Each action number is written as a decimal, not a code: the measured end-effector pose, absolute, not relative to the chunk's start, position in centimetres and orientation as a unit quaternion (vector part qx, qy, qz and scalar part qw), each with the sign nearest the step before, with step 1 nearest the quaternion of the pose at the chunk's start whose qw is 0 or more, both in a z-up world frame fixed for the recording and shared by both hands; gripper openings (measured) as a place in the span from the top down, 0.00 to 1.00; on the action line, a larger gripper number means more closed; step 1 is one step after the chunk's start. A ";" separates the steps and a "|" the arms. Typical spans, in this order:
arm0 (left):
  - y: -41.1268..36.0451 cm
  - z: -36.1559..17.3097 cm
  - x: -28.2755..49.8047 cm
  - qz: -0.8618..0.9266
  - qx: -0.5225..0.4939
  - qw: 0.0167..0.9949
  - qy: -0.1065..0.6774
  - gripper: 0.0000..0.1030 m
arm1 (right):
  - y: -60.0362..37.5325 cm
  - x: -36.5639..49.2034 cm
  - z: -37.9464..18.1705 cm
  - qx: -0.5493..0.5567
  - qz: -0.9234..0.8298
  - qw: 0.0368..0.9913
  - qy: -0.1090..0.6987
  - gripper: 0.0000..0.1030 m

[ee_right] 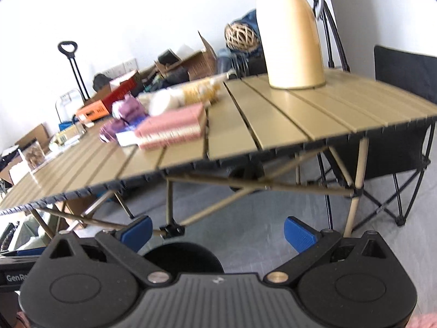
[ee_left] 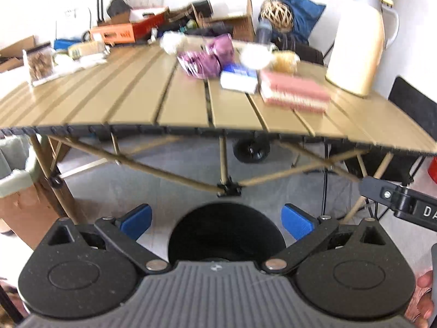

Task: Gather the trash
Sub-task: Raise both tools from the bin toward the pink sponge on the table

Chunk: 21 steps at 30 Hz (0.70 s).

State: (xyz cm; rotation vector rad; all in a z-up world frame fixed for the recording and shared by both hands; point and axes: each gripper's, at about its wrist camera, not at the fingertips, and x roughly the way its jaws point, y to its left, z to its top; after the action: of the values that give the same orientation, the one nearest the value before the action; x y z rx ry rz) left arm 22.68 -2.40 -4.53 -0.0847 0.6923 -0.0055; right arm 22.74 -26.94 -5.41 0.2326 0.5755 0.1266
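Both grippers, left [ee_left: 217,221] and right [ee_right: 217,229], hang wide and empty below the slatted table [ee_left: 142,101], so lift toward the purple wrapper [ee_left: 206,57] (mid-table, beside the boxes).

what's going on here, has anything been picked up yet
Nothing has been picked up. A person holds a hand-held gripper in each hand, and both the left hand-held gripper and the right hand-held gripper are open, empty, and below the edge of the slatted folding table. The table holds a crumpled purple wrapper, a blue and white box, a pink box and a cream thermos jug.
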 end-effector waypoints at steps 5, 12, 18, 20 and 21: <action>-1.0 -1.9 22.3 0.011 -0.049 0.953 0.298 0.00 | -26.3 22.7 -3.3 0.101 0.074 0.959 0.254 0.00; 1.0 1.6 22.6 0.033 -0.063 0.968 0.242 0.00 | -24.5 23.1 0.1 0.080 0.086 0.970 0.214 0.00; 2.7 3.2 24.1 0.046 -0.083 0.971 0.221 0.00 | -22.9 24.3 2.4 0.068 0.089 0.977 0.182 0.00; 3.1 3.6 24.8 0.050 -0.087 0.971 0.215 0.00 | -22.6 25.0 2.9 0.066 0.085 0.979 0.176 0.00; 3.3 3.8 25.1 0.052 -0.090 0.972 0.212 0.00 | -22.5 25.4 3.0 0.066 0.083 0.979 0.173 0.00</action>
State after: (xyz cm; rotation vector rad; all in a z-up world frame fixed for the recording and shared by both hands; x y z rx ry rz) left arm 25.12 3.26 3.82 -0.1814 0.4279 0.1056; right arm 25.41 -22.48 2.97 0.1328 0.3493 0.1680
